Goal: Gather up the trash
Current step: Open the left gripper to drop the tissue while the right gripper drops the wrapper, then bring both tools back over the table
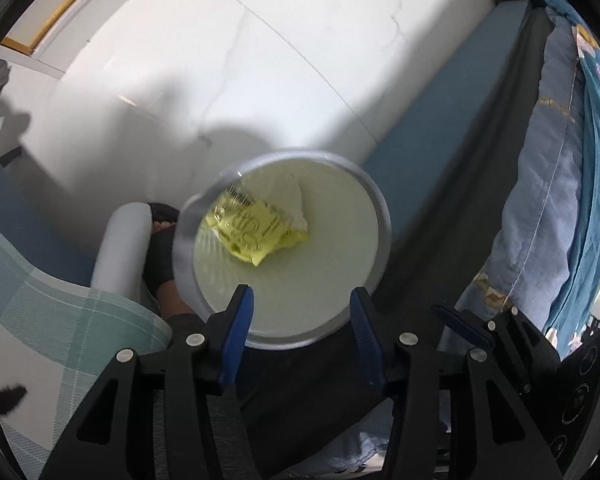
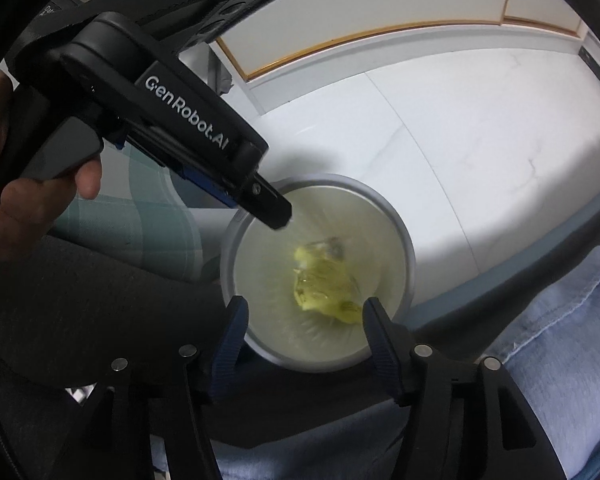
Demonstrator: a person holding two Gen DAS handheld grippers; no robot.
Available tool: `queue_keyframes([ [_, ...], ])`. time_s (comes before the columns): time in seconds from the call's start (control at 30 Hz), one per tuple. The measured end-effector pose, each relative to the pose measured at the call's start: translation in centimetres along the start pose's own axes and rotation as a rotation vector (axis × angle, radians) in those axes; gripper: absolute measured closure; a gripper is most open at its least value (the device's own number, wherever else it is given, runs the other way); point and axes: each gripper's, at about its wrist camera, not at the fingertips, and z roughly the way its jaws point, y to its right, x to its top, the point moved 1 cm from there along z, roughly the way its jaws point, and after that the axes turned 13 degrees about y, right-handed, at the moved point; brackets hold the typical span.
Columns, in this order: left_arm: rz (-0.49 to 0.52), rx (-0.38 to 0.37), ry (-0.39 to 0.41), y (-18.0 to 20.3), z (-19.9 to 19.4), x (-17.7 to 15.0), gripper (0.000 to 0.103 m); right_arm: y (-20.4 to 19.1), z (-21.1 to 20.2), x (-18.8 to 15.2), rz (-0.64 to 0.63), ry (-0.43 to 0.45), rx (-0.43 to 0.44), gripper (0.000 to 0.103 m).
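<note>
A round bin with a grey rim (image 1: 382, 216) stands on the floor, pale inside. In it lie a crumpled yellow wrapper (image 1: 256, 232) and a scrap of white paper (image 1: 294, 200). My left gripper (image 1: 302, 300) hangs over the bin's near edge, open, with nothing between its blue-padded fingers. In the right wrist view the bin's rim (image 2: 410, 256) and the blurred yellow wrapper (image 2: 324, 284) show below my right gripper (image 2: 304, 308), which is open and holds nothing. The left gripper (image 2: 278, 216), held in a hand (image 2: 24, 208), reaches over the bin's far rim.
White tiled floor (image 1: 260, 60) spreads beyond the bin. A blue bed frame (image 1: 440, 120) and blue patterned bedding (image 1: 560, 180) run along the right. A foot in a black sandal (image 1: 162, 248) and a checked green cloth (image 1: 60, 312) are left of the bin. A denim leg (image 2: 560, 340) lies at the right.
</note>
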Motion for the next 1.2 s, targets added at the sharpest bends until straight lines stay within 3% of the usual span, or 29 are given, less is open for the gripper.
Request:
queue_keyframes([
  [0.07,-0.007,0.022,0.034,-0.3,-0.6,0.2,0.057,0.0,-0.3,-0.1,0.003,0.0,-0.005,0.043],
  [0.17,-0.021,0.028,0.087,-0.5,-1.7,0.5,0.046,0.2,-0.7,-0.3,0.01,0.005,-0.006,0.042],
  [0.43,-0.022,0.008,0.239,0.7,-6.5,0.5,0.045,0.6,-3.0,0.6,0.034,0.063,-0.001,0.036],
  [0.63,0.046,0.064,0.389,1.7,-11.7,-0.6,0.045,0.2,-6.3,1.7,0.027,0.179,0.0,0.034],
  [0.77,0.063,0.09,0.533,2.4,-16.4,-2.2,0.045,0.1,-9.1,3.1,0.056,0.269,0.001,0.032],
  [0.83,0.056,0.111,0.616,2.4,-18.9,-3.2,0.037,-0.4,-10.8,4.2,0.063,0.333,0.011,0.032],
  [1.2,-0.125,0.232,1.054,-1.8,-30.3,-9.7,0.022,-6.9,-18.7,9.2,-0.028,0.591,0.063,0.024],
])
